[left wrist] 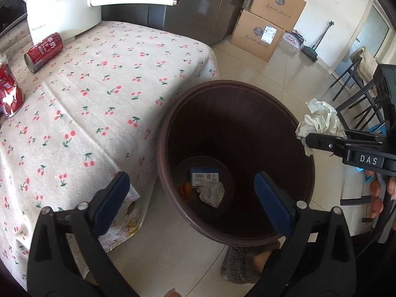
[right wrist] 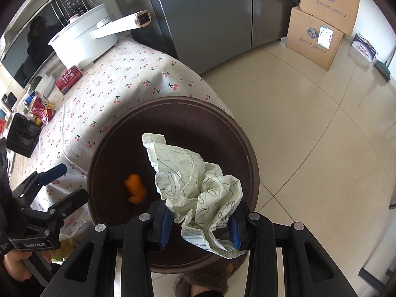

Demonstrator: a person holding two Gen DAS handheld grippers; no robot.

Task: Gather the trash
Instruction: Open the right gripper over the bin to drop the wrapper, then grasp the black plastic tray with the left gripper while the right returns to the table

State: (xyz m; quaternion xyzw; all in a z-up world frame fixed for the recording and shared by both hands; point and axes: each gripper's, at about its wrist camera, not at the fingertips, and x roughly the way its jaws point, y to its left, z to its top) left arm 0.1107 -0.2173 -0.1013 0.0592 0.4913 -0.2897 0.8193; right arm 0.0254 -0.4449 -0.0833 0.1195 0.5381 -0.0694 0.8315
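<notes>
While the big tabletop (left wrist: 104,94) with its cherry cloth fills the left side, a round brown trash bin (left wrist: 173,128) stands on the pale tile floor (left wrist: 178,259) right beside it. A white electric pot (left wrist: 64,7) with a long handle sits at the far end of the tabletop. Just beside the pot lies a red can (left wrist: 44,52) on its side, and a crushed red can (left wrist: 10,96) sits nearer, at the edge of the left view. Two brown cardboard boxes (right wrist: 319,24) are stacked by the far wall.

Down at the bottom of the bin lie a small blue box (left wrist: 205,175), a crumpled grey-white wad (left wrist: 212,194) and an orange scrap (left wrist: 185,190). From the right view the orange scrap (right wrist: 135,190) looks blurry.

The left tongs (left wrist: 191,204) are wide open with nothing between them. They point down over the near side of the bin.

The right tongs (right wrist: 200,225) are pinched shut on a crumpled sheet of paper (right wrist: 195,185) with pen scribbles on it. The paper hangs over the open mouth of the bin, above the near rim. In the left view the same paper (left wrist: 319,121) shows at the bin's right edge.
</notes>
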